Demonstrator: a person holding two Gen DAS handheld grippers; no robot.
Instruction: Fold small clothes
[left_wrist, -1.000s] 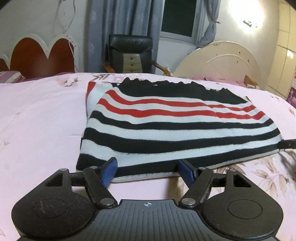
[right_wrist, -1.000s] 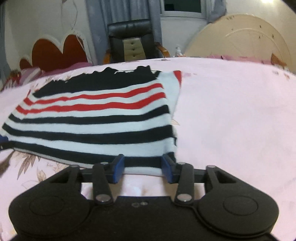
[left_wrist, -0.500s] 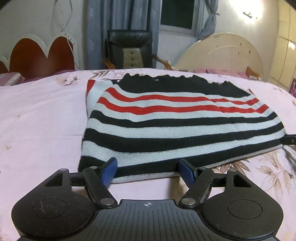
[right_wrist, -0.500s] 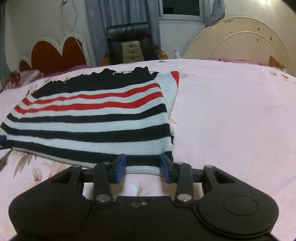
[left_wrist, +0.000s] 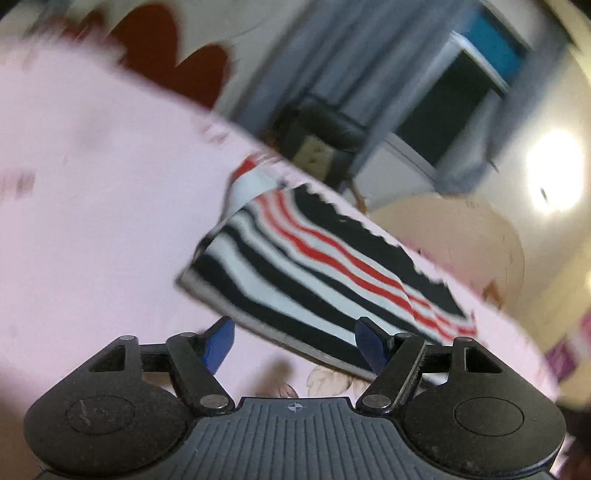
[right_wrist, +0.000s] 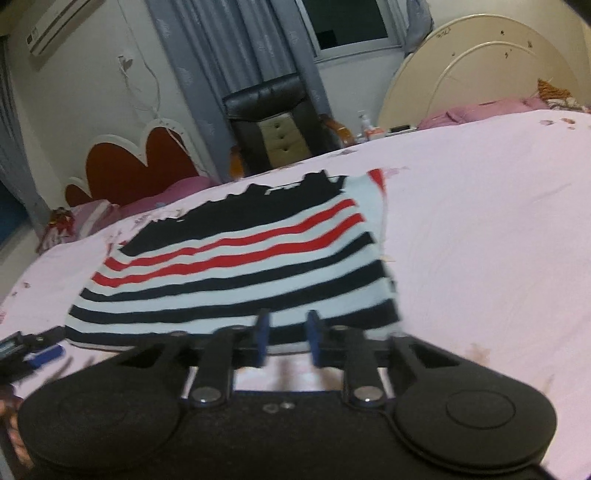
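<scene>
A folded striped sweater (right_wrist: 243, 273), black, white and red, lies flat on the pink bed sheet (right_wrist: 480, 229). It also shows in the tilted, blurred left wrist view (left_wrist: 314, 266). My left gripper (left_wrist: 295, 338) is open and empty, with the sweater's near hem just beyond its blue fingertips. My right gripper (right_wrist: 286, 338) is open with a narrow gap and holds nothing; its tips hover at the hem near the sweater's right corner. The left gripper's tip (right_wrist: 40, 356) shows at the left edge of the right wrist view.
A black chair (right_wrist: 273, 122), grey curtains (right_wrist: 207, 74) and a red scalloped headboard (right_wrist: 136, 166) stand behind the bed. A round cream board (right_wrist: 476, 74) leans on the far wall. Purple bedding (right_wrist: 476, 110) lies at the back right.
Both grippers have lifted away from the sweater's near hem. The left camera has rolled sharply, tilting and blurring its view. The right camera has pulled back and tilted slightly.
</scene>
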